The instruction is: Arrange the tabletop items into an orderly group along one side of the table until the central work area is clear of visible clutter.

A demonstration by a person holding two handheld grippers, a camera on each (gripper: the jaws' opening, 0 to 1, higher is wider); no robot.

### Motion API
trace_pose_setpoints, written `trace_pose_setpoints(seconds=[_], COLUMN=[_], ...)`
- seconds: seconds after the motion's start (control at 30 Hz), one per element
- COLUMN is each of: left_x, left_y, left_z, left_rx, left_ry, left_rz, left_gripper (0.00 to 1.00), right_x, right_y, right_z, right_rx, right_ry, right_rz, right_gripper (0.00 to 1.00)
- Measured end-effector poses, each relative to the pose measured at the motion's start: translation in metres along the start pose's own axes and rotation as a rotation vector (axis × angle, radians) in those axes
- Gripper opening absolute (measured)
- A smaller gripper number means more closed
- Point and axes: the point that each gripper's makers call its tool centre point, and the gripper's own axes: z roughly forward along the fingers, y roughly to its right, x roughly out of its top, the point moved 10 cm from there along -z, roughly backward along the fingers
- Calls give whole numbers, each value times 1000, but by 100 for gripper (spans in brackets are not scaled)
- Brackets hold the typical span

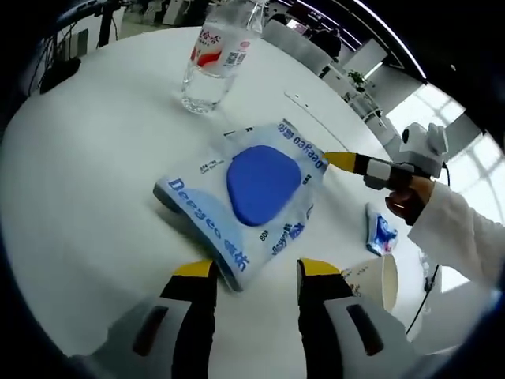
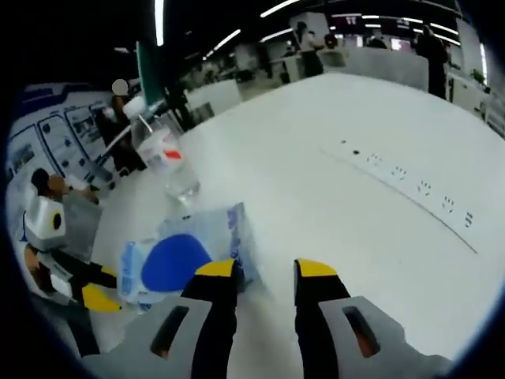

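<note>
At the bottom of the left gripper view, the left gripper (image 1: 256, 270) stands with its yellow-tipped black jaws apart and nothing between them, poised just short of the near corner of a wet-wipes pack (image 1: 245, 201). Pack lies flat on the white table (image 1: 87, 181), blue and white wrapper with a blue oval lid on top. Beyond it, farther up the table, a clear water bottle (image 1: 213, 59) with a red and white label stands tilted in the fisheye picture, well apart from the pack. Right of the pack's far edge the right gripper (image 1: 347, 161) reaches in, yellow tip just beside the pack, held by a hand (image 1: 406, 201) in a white sleeve. Small blue and white packet (image 1: 380, 231) lies near that hand; a paper cup (image 1: 371, 283) sits just beside the left gripper's right jaw.

Right gripper view: right gripper (image 2: 264, 272), jaws apart, empty, left tip at the pack's (image 2: 189, 253) edge; contact cannot be told. Bottle (image 2: 170, 158) stands behind the pack. Left gripper (image 2: 91, 292) shows at the left edge. A row of small dark marks (image 2: 410, 185) runs across the tabletop (image 2: 331, 126) to the right.
</note>
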Motion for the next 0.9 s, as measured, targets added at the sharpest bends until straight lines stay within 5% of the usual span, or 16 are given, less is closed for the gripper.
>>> trace_pose_setpoints(seconds=[0.1, 0.17, 0.3, 0.53, 0.9], left_x=[1, 2, 1, 3, 40], left_y=[-1, -1, -7, -16, 8], left_z=[1, 2, 2, -8, -24], left_rx=[18, 0, 10, -14, -120], left_ry=[9, 45, 52, 116, 218], left_rz=[10, -71, -92, -115, 76], left_gripper=[30, 27, 14, 0, 0], right_x=[-4, -8, -9, -11, -18], right_y=[-1, -2, -11, -21, -40], right_z=[4, 6, 2, -22, -101], right_rx=[17, 33, 44, 31, -55], right_ry=[-9, -22, -50, -82, 104], right_rz=[56, 90, 38, 35, 65], right_gripper=[18, 14, 0, 0, 0])
